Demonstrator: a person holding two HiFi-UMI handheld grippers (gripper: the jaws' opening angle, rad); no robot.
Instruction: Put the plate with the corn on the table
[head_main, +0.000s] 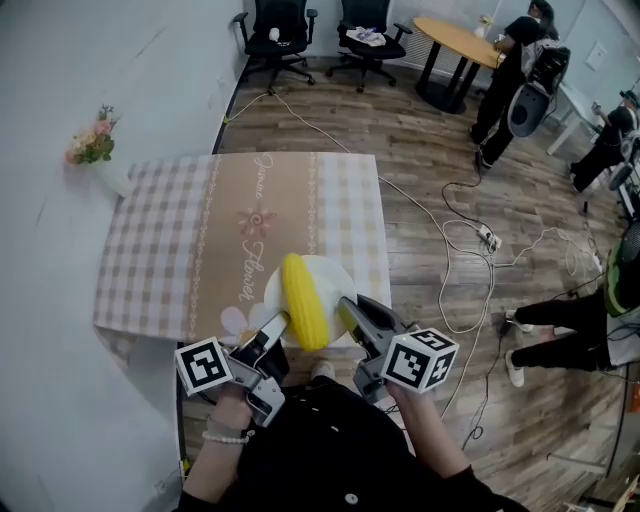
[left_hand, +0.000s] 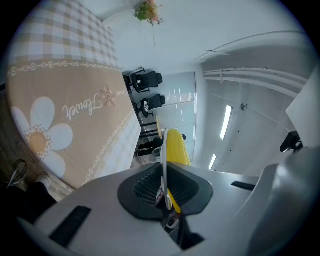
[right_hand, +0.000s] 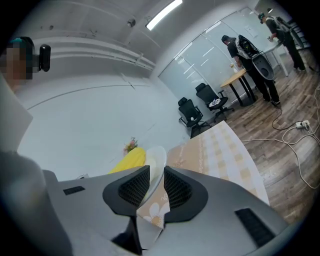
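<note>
The round white plate (head_main: 336, 274), carrying 1 yellow corn cob (head_main: 303, 300) that lies pointing away from the person, sits over the near edge of the table (head_main: 170, 240), which is covered by a beige checked cloth printed with daisies; whether the plate touches the cloth I cannot tell. The left tool (head_main: 279, 323) is clenched on the plate's near-left rim, which shows edge-on between its dark ribbed pads. The right tool (head_main: 349, 312) grasps the near-right rim, with the rim between its pads and the cob just beyond.
</note>
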